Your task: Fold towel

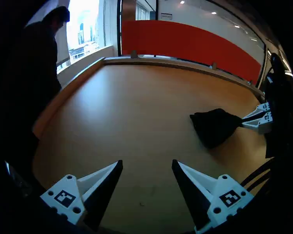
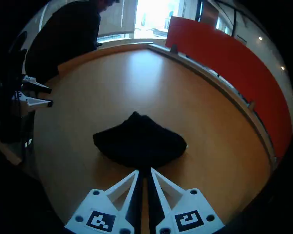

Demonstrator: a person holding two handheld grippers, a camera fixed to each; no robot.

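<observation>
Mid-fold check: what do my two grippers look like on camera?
The left gripper and right gripper both have white wedge-shaped fingers with black inner faces, tapering to points. Each finger base carries a square black-and-white marker. Black cables run beside the left one.

A: Your left gripper has two pointy fingers, white outside and black inside.
B: Yes, and you can see a little black-and-white square mark on each one, with small round holes near it.
A: Thin black cables run by its side.
B: Your right gripper looks the same: white, pointy, black inside, a square mark on each finger.
</observation>
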